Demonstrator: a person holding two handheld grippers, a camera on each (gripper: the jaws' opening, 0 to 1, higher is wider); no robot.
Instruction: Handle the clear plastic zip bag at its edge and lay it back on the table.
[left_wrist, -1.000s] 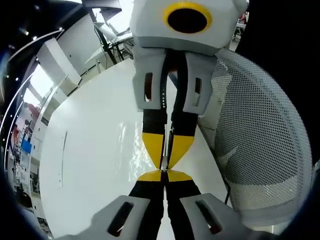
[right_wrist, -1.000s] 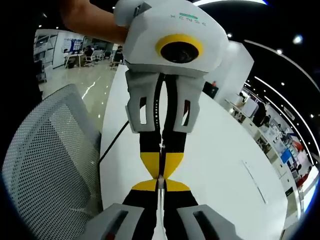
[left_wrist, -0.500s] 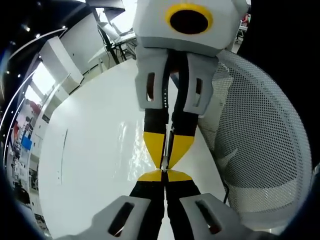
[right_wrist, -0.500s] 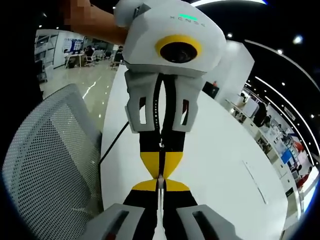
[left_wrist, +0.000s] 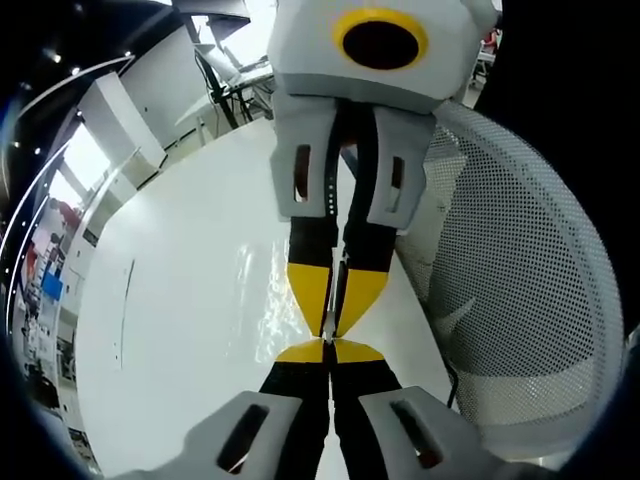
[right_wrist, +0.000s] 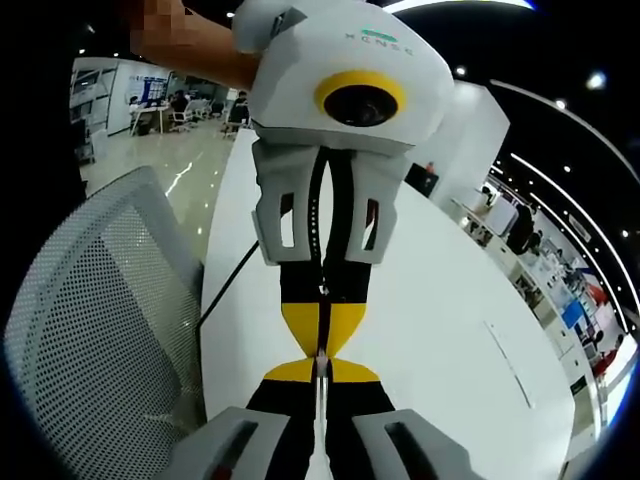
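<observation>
Both grippers are facing each other tip to tip over the white worktop (left_wrist: 180, 330), and the bag (left_wrist: 262, 290) is stretching between and beside them. In the left gripper view, the left gripper (left_wrist: 328, 352) is rising from the bottom centre with its yellow tips pressed together, and a thin pale strip is running up out of the pinch, which I judge to be the bag's edge. The right gripper (left_wrist: 333, 310) is coming down from the top centre of that frame, its yellow tips meeting the left one's just above, also together on that same strip. The bag's clear film is showing as a glossy rippled patch left of the tips, in the middle of the frame, over the worktop; whether it is touching the surface I cannot tell.

In the right gripper view, the right gripper (right_wrist: 321, 372) is at bottom centre, jaws closed on a pale edge of the bag (right_wrist: 320, 415) running vertically through them, while the left gripper (right_wrist: 322, 330) is hanging from the top centre with its tips closed too.

So the held edge is running along the shared line of the two grippers, and both are equally near it. Laying the bag down is likely calling for lowering both together toward the worktop.

A mesh chair (left_wrist: 520, 300) is sitting at the right in the left gripper view. No container is holding anything, and the bag looks empty, though that is hard to judge.
</observation>
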